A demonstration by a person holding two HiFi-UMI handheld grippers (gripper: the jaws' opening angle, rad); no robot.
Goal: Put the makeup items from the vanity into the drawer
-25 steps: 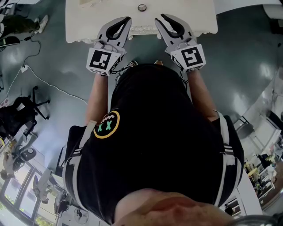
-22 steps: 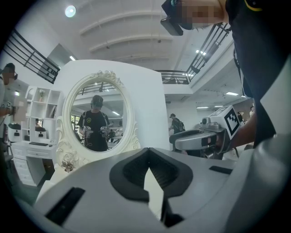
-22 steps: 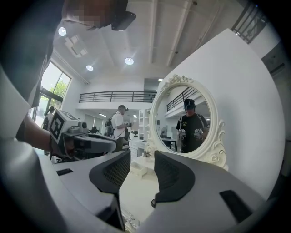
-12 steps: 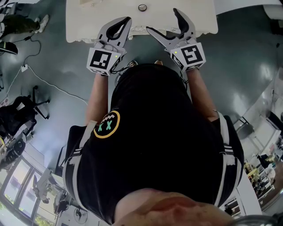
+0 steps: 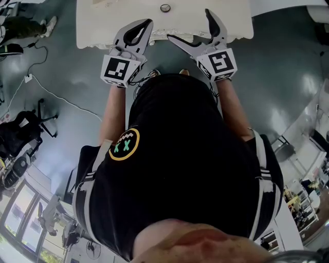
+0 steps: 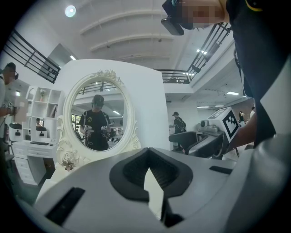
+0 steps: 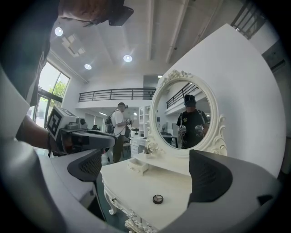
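A small round dark compact [image 5: 165, 8] [image 7: 158, 199] lies on the white vanity top [image 5: 103, 25] [image 7: 132, 182]. A small white drawer [image 7: 137, 164] stands slightly pulled out under the oval mirror [image 7: 184, 116] [image 6: 97, 116]. My right gripper [image 5: 191, 25] [image 7: 148, 175] hovers at the vanity's front edge. Its jaws are opening wide with nothing between them, and the compact lies beyond them. My left gripper [image 5: 140, 30] [image 6: 150, 170] is shut and empty at the front edge, left of the right one.
The vanity's carved front edge [image 7: 132, 223] lies just under both grippers. The person's body fills the lower head view. A grey glossy floor [image 5: 67, 77] surrounds the vanity, with a cable [image 5: 51, 92] and a chair [image 5: 25, 128] at the left. Other people stand far back.
My right gripper's jaws have swung from nearly shut to wide open. The left gripper and the compact have stayed put.
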